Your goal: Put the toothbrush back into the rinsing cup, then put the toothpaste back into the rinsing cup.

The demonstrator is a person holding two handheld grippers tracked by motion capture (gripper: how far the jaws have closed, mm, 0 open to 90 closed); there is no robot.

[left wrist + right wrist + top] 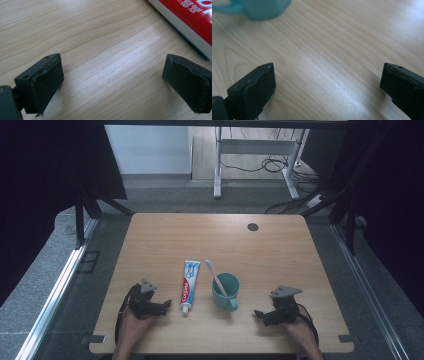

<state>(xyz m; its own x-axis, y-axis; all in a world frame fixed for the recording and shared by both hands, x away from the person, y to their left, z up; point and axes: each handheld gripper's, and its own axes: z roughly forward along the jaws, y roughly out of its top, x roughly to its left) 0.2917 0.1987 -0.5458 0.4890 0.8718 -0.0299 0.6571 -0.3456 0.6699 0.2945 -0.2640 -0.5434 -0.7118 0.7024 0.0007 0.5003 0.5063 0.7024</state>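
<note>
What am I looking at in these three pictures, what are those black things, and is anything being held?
A person sits at a wooden table, holding a hand-operated gripper in each hand. The high view looks down from above: the left gripper lies beside a toothpaste tube, the right gripper near a teal mug with a pink toothbrush standing in it. The other two pictures come from cameras riding on the grippers, looking along their black jaws. Both pairs of jaws stand wide apart over bare wood, so nothing is held.

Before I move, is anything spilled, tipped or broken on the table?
Nothing stands out. The cup is upright with the toothbrush leaning in it, and the toothpaste lies flat beside it. Both claws are open and empty.
</note>
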